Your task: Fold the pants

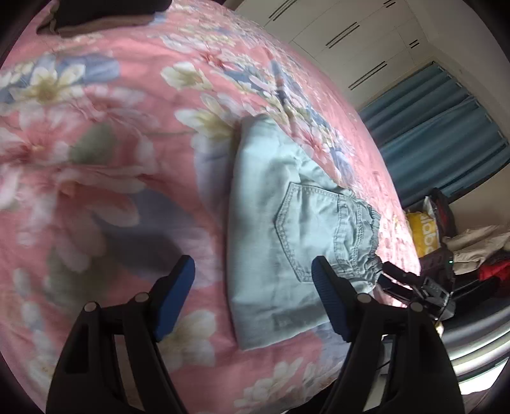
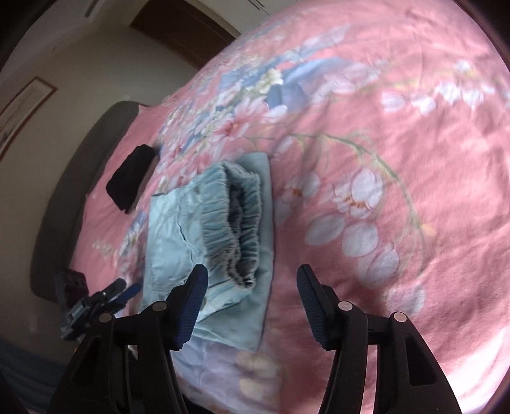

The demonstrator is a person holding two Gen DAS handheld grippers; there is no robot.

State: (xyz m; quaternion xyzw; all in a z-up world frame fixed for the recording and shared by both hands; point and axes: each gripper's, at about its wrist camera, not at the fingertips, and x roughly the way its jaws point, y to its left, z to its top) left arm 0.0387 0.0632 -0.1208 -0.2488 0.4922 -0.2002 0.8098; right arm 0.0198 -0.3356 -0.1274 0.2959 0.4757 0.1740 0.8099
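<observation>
Light blue denim pants (image 1: 280,229) lie folded in a compact stack on the pink floral bedspread (image 1: 105,165), back pocket up, elastic waistband toward the right. My left gripper (image 1: 253,277) is open and empty, just above the bed at the stack's near left edge. In the right wrist view the pants (image 2: 210,232) show their gathered waistband facing me. My right gripper (image 2: 251,283) is open and empty, hovering at the stack's near right corner. Each gripper shows in the other's view: the right one (image 1: 411,286), the left one (image 2: 102,299).
A dark folded garment (image 2: 132,178) lies on the bedspread (image 2: 382,159) beyond the pants, also at the top in the left wrist view (image 1: 105,12). A dark headboard (image 2: 79,178), blue curtains (image 1: 446,137), white wardrobe (image 1: 350,28) and clutter with a yellow bag (image 1: 424,232) surround the bed.
</observation>
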